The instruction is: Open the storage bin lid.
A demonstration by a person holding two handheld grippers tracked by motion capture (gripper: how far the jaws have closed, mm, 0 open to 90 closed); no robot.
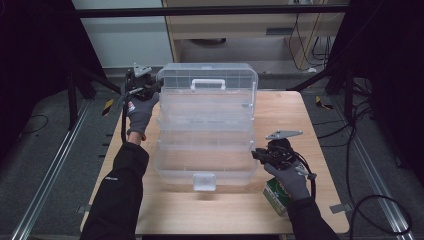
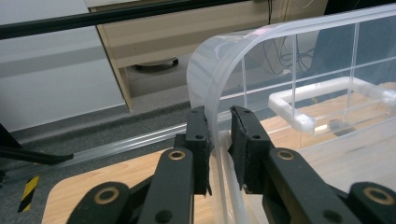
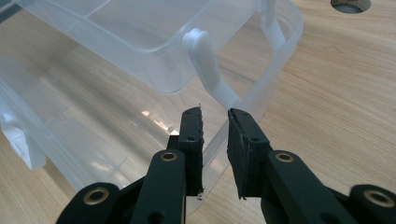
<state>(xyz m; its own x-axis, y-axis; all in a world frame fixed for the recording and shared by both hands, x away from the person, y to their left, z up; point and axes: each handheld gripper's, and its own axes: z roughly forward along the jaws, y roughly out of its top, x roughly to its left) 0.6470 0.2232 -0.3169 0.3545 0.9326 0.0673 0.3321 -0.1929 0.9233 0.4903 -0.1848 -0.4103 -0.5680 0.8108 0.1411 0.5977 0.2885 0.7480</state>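
**Clear tiered box held at two edges**

A wooden worktop [image 1: 300, 115] with a pale grain is seen, set among dark curtains, grey flooring and metal rails. At its middle one large transparent plastic organiser box [image 1: 206, 127] is spread open in stepped tiers, with rounded corners, thin dividers, one white handle [image 1: 207, 83] at the far lid and one white latch [image 1: 204, 181] at the near edge. One green carton [image 1: 276, 196] lies near the right, partly hidden under the hand. Two grippers are counted. The left gripper [image 2: 218, 140] is closed with its fingers on the lid's curved far-left rim. The right gripper [image 3: 215, 144] straddles the near-right wall of the box; whether its fingers press cannot be told.
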